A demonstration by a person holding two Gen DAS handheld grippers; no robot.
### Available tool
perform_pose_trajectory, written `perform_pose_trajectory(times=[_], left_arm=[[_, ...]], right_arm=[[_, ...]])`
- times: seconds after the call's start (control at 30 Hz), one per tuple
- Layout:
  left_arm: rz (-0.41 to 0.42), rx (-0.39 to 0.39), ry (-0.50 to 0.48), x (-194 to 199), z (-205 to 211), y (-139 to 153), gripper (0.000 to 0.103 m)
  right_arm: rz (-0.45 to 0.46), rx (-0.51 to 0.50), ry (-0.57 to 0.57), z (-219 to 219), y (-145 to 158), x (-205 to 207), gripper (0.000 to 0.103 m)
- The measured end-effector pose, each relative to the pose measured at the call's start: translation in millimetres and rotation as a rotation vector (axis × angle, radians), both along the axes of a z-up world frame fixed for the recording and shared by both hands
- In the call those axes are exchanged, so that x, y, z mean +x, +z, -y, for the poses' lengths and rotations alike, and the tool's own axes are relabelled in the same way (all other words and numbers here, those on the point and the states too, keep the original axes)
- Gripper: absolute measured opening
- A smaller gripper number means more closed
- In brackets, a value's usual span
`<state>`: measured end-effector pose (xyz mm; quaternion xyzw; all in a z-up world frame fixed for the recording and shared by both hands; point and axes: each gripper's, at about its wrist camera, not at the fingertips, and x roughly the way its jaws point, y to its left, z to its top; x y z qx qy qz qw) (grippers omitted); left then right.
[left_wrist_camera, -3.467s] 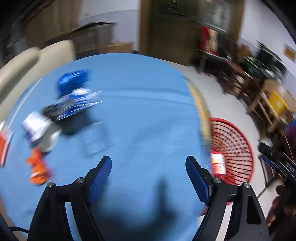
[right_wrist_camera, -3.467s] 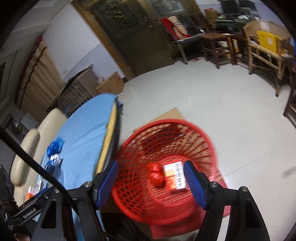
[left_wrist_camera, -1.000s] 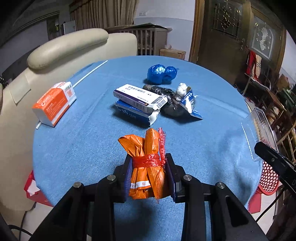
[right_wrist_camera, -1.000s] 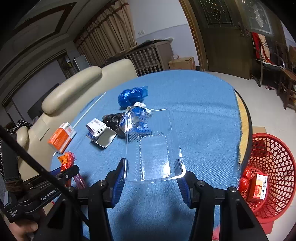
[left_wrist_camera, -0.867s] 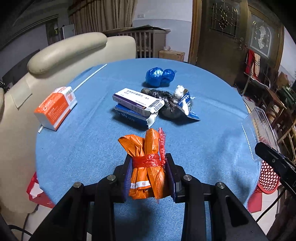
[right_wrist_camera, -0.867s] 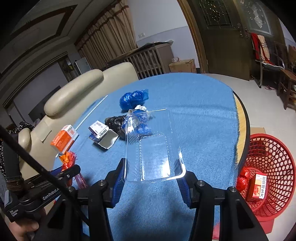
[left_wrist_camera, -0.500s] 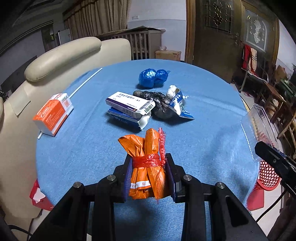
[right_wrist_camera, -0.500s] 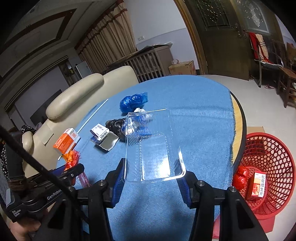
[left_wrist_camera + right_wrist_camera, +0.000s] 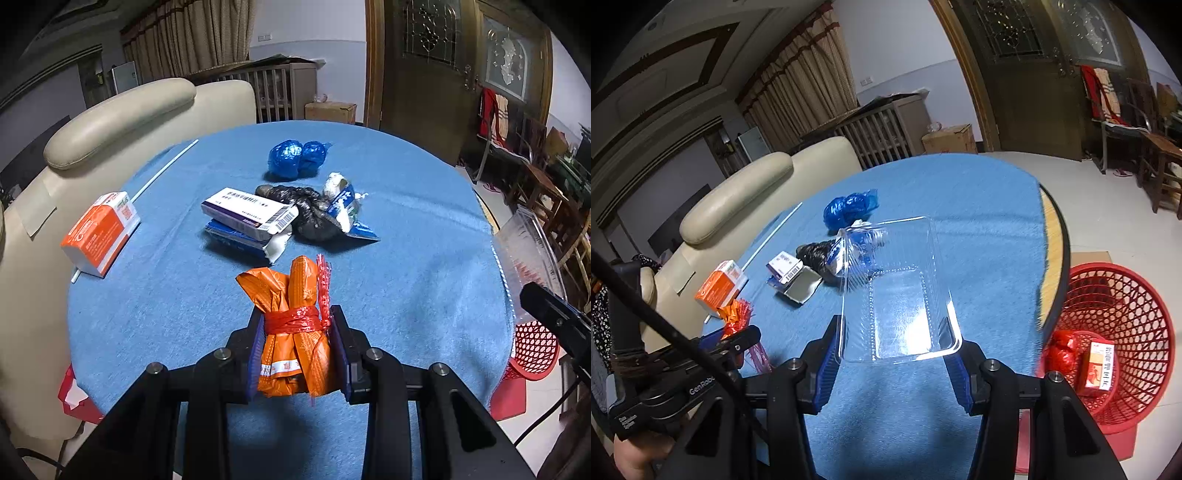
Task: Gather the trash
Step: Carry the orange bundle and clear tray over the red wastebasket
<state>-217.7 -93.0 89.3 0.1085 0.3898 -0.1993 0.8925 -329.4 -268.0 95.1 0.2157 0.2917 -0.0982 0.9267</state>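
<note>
Left wrist: orange bundle (image 9: 295, 325) clamped between the left tongs (image 9: 297, 350).

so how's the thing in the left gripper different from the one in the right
The orange wrapper bundle is opaque, crumpled and tied with a red band; the clear plastic tray is see-through, rigid and empty. The bundle is narrow, so the left gripper is nearly closed on it, while the tray is wide and spreads the right gripper far apart. Both are trash held above the blue table, and neither is in the red basket yet.
</note>
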Motion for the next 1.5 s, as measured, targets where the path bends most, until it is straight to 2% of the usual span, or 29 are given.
perform_pose_trajectory(times=[0.2,0.43,0.77,1.1,1.3,1.5], left_arm=[[-0.03,-0.039,-0.03,0,24,-3,0.035],[-0.029,-0.047,-0.118,-15,65,1,0.035],[-0.019,-0.027,-0.144,-25,79,2,0.035],[-0.012,-0.003,-0.158,-29,84,-4,0.034],[-0.025,0.005,-0.191,-30,99,-9,0.034],[-0.021,0.009,-0.267,-40,128,-7,0.034]], right_arm=[[0.016,-0.04,-0.083,20,12,-34,0.054],[0.018,-0.023,-0.234,63,16,-85,0.054],[0.036,-0.02,-0.248,70,22,-98,0.054],[0.021,0.005,-0.26,78,3,-102,0.054],[-0.031,0.061,-0.332,109,-26,-110,0.054],[-0.072,0.094,-0.414,145,-43,-121,0.054]])
